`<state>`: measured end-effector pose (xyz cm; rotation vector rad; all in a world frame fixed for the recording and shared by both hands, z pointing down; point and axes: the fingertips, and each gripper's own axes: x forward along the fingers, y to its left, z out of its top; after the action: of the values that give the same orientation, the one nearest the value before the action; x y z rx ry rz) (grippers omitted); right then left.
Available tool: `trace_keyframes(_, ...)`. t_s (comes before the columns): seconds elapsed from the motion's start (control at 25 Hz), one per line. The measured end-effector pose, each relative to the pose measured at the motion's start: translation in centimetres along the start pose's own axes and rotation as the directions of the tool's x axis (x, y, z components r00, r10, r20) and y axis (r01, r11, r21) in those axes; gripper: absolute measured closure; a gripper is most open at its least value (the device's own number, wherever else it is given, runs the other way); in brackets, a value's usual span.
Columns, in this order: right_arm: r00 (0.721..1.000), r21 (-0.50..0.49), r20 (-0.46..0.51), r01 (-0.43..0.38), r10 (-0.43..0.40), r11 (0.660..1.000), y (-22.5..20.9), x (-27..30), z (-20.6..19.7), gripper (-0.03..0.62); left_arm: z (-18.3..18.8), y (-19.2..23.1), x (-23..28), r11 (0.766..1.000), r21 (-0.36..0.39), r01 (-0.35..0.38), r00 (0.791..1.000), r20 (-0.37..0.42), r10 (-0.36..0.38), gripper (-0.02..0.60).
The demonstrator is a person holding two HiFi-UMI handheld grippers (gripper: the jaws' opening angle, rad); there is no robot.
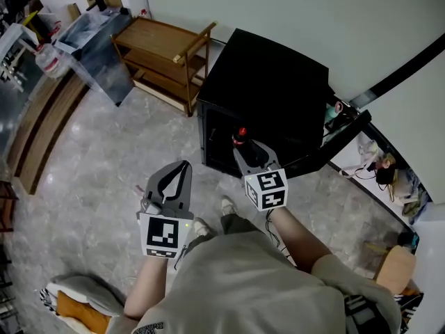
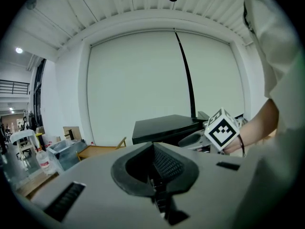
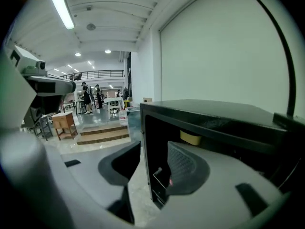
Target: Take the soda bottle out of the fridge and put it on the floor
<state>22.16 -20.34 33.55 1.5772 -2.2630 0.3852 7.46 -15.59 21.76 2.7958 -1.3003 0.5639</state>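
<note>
A black mini fridge (image 1: 268,82) stands on the grey floor with its door (image 1: 337,145) swung open to the right. At the mouth of the fridge the red-capped dark soda bottle (image 1: 240,138) stands upright. My right gripper (image 1: 249,148) is just in front of the bottle, open, with nothing between its fingers. The right gripper view has the open right gripper (image 3: 153,149) straddling the fridge's front edge (image 3: 145,151), and a small red spot (image 3: 170,181) shows low inside. My left gripper (image 1: 182,168) hangs shut and empty over the floor, left of the fridge. The left gripper view also shows the left gripper (image 2: 153,148) shut.
A wooden trolley (image 1: 163,58) and a clear plastic bin (image 1: 97,26) stand left of the fridge by the wall. Wooden steps (image 1: 42,124) run along the far left. Cables and small items (image 1: 379,165) lie behind the open door. The person's shoes (image 1: 226,205) are close to the fridge.
</note>
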Motion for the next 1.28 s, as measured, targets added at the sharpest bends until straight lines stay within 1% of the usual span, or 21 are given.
trace_keyframes(0.24, 0.997, 0.011, -0.073, 0.014, -0.013, 1.0, -3.2, 3.9, -4.0, 0.437, -0.4, -1.1, 4.4, 1.0, 0.001, 0.011, 0.999, -0.046, -0.011, 0.574)
trace_keyframes(0.4, 0.993, 0.029, -0.114, 0.027, -0.023, 0.999, -4.8, 6.6, -6.5, 0.434, -0.9, -1.2, 6.6, 0.999, -0.036, 0.014, 0.997, -0.074, -0.017, 0.574)
trace_keyframes(0.52, 0.991, 0.007, -0.122, 0.048, -0.047, 0.999, -6.1, 8.5, -7.8, 0.433, -0.8, -1.2, 7.7, 0.999, -0.045, 0.006, 0.997, -0.079, -0.01, 0.574)
trace_keyframes(0.64, 0.988, -0.024, -0.137, 0.069, -0.072, 0.997, -7.1, 10.1, -9.2, 0.433, -1.1, -1.1, 8.4, 0.999, -0.045, 0.006, 0.996, -0.091, -0.01, 0.574)
trace_keyframes(0.8, 0.983, -0.026, -0.17, 0.072, -0.075, 0.997, -8.1, 12.1, -10.8, 0.433, -1.7, -0.9, 8.8, 0.999, -0.053, -0.004, 0.994, -0.112, -0.002, 0.574)
trace_keyframes(1.04, 0.968, -0.032, -0.242, 0.061, -0.067, 0.998, -9.5, 14.6, -12.9, 0.431, -3.0, -0.5, 9.0, 0.997, -0.067, -0.025, 0.988, -0.151, 0.015, 0.574)
trace_keyframes(1.28, 0.958, -0.03, -0.287, 0.019, -0.027, 0.999, -9.6, 16.0, -14.3, 0.431, -3.6, -0.1, 9.0, 0.996, -0.074, -0.05, 0.983, -0.179, 0.036, 0.574)
